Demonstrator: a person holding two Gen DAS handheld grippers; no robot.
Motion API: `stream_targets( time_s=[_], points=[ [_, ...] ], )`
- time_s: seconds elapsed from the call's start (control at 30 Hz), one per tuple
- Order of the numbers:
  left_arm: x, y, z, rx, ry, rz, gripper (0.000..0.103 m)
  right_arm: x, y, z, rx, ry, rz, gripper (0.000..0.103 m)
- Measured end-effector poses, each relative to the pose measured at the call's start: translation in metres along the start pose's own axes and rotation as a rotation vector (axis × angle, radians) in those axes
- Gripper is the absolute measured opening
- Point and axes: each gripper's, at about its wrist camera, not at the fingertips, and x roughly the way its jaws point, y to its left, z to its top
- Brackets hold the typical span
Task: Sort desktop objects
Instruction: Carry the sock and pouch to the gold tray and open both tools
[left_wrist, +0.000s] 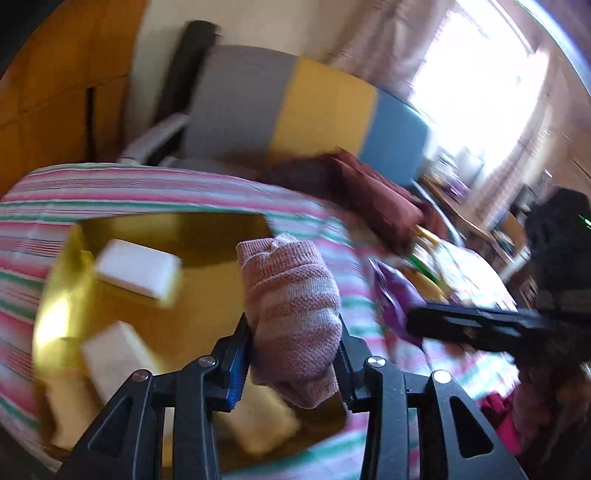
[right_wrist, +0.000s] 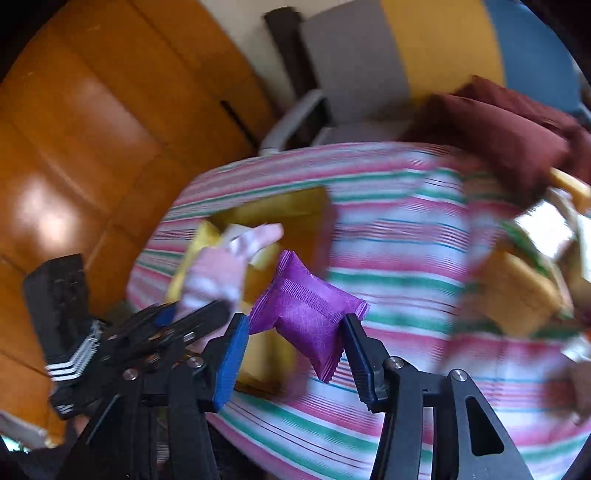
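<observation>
Both views blurred. My left tool (left_wrist: 295, 354) is clamped on a rolled pink knit cloth (left_wrist: 291, 310), pads pressing its lower half; the roll stands upright between them. It hangs over a yellow tray (left_wrist: 207, 280) that sits on the striped surface (left_wrist: 110, 184). White blocks (left_wrist: 138, 271) lie in the tray, one near its far side, others nearer me; edges too smeared to count surely.

My right tool (right_wrist: 291, 343) grips a purple sealed packet (right_wrist: 310, 317), tilted, crimped ends sticking out above and below the pads. It is held above the striped cloth, just right of the tray. From this side the left tool (right_wrist: 192, 314) shows at lower left with the pink roll over the tray.

A dark red cushion (right_wrist: 498, 129) lies at the far right edge of the surface. A jumble of other items (left_wrist: 443, 266) lies further right, unreadable.
</observation>
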Motion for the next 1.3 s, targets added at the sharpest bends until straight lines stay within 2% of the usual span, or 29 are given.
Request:
stream_targets(
  time_s=[0.1, 0.17, 0.3, 0.5, 0.6, 0.93, 1.07, 1.3],
  points=[
    [-0.007, 0.042, 0.011, -0.129, -0.032, 0.077, 0.057, 0.030, 0.020, 0.018, 0.047, 0.003, 0.079, 0.062],
    [-0.013, 0.070, 0.013, -0.211, -0.051, 0.095, 0.058, 0.045, 0.029, 0.024, 0.065, 0.007, 0.120, 0.070],
    [-0.022, 0.105, 0.005, -0.286, -0.062, 0.134, 0.058, 0.066, 0.042, 0.021, 0.075, 0.039, 0.136, 0.070],
    [-0.022, 0.119, -0.011, -0.332, -0.038, 0.116, 0.058, 0.082, 0.043, 0.005, 0.075, 0.077, 0.088, 0.077],
    [-0.021, 0.111, -0.015, -0.303, -0.027, 0.109, 0.058, 0.074, 0.041, -0.004, 0.058, 0.067, 0.026, 0.081],
    [-0.020, 0.057, -0.020, -0.120, -0.018, 0.091, 0.056, 0.045, 0.030, -0.033, -0.029, -0.006, -0.186, 0.085],
    [-0.019, 0.035, -0.022, -0.039, -0.015, 0.084, 0.057, 0.038, 0.013, -0.040, -0.011, 0.008, -0.224, 0.086],
    [-0.018, -0.004, -0.027, 0.069, 0.001, 0.011, 0.058, 0.018, -0.026, -0.046, 0.042, 0.031, -0.305, 0.089]
  ],
)
